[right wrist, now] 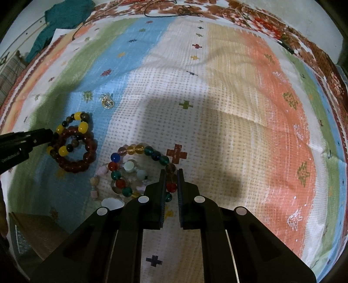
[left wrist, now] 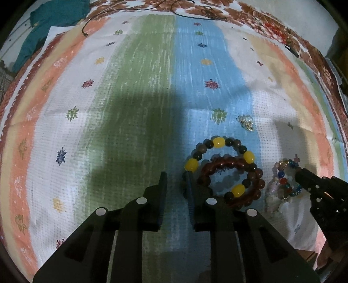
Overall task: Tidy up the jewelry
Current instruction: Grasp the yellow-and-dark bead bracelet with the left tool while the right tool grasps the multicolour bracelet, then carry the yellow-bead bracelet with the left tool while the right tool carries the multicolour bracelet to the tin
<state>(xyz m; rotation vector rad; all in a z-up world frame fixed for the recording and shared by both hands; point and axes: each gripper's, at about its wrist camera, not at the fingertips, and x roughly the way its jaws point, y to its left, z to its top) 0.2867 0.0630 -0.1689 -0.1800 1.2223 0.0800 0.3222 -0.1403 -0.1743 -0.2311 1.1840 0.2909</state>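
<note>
Striped in green, blue, cream and orange, a woven cloth (right wrist: 239, 91) dotted with small stitched motifs covers the work surface, with a floral bedspread (left wrist: 256, 19) and a teal garment (left wrist: 54, 19) beyond its far edge. The left gripper (left wrist: 175, 182) hovers low with its fingers apart and nothing between them, its right finger touching a yellow-and-dark beaded bracelet (left wrist: 217, 142) that overlaps a reddish-brown beaded bracelet (left wrist: 256, 185) on the blue stripe. Just beyond them lies a small silver ring cluster (left wrist: 245, 123). The right gripper (right wrist: 170, 180) has its fingers drawn close around a multicolored glass-bead bracelet (right wrist: 139, 150), red and amber beads caught between the pads. Pale pastel beads (right wrist: 130, 166) lie inside that loop, on the cream stripe.
</note>
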